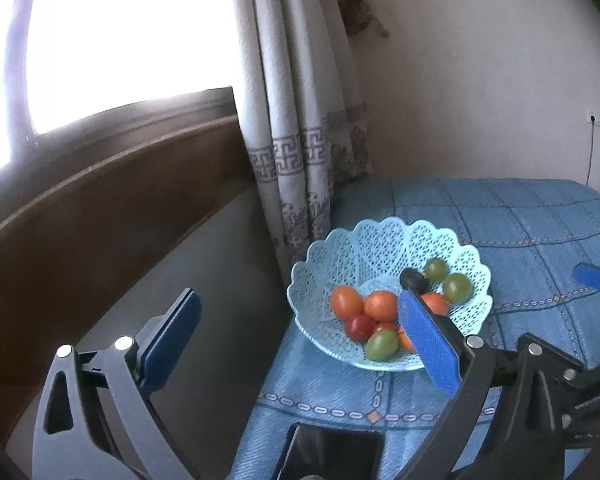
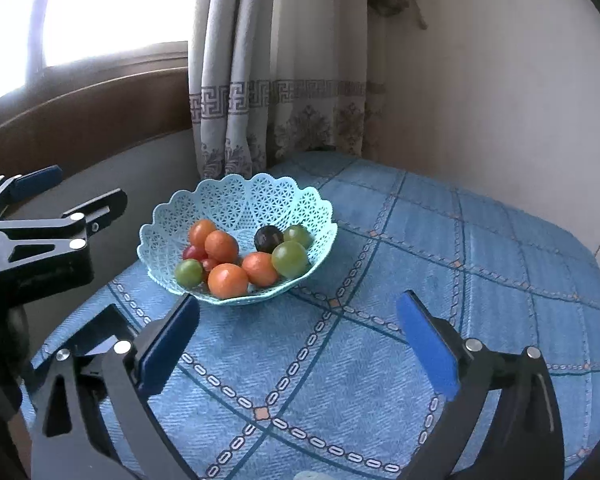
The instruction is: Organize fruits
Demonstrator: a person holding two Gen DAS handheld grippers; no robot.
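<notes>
Left wrist view
Progress: All the fruits seen here lie in the pale blue lacy plastic basket. No fruit lies loose on the blue quilted cloth with chain-pattern lines that covers the surface. The job looks almost done, or done.
Left gripper: Its blue-padded fingers are spread wide and hold nothing. One finger sits in front of the basket's near rim, hiding some fruit.
Fruits: Small round orange tomatoes, a red one, green grapes and one dark round fruit lie bunched in the bottom of the basket.
Basket place: It sits near the corner of the surface, close to the pale patterned curtain.
Other thing: A flat black object lies at the near edge; what it is cannot be told.

Right wrist view
Progress: Again every fruit is inside the basket and the cloth around it is bare. Little seems left to do.
Right gripper: Its fingers are spread wide, with nothing held. It hangs over the cloth, near the basket but not touching it.
Left gripper: It shows at the left edge, beside the basket and apart from it.
Fruits: Orange tomatoes sit in the front and middle, green grapes on both sides, the dark fruit toward the back, small red ones tucked low. They look smooth, shiny and easy to roll.
</notes>
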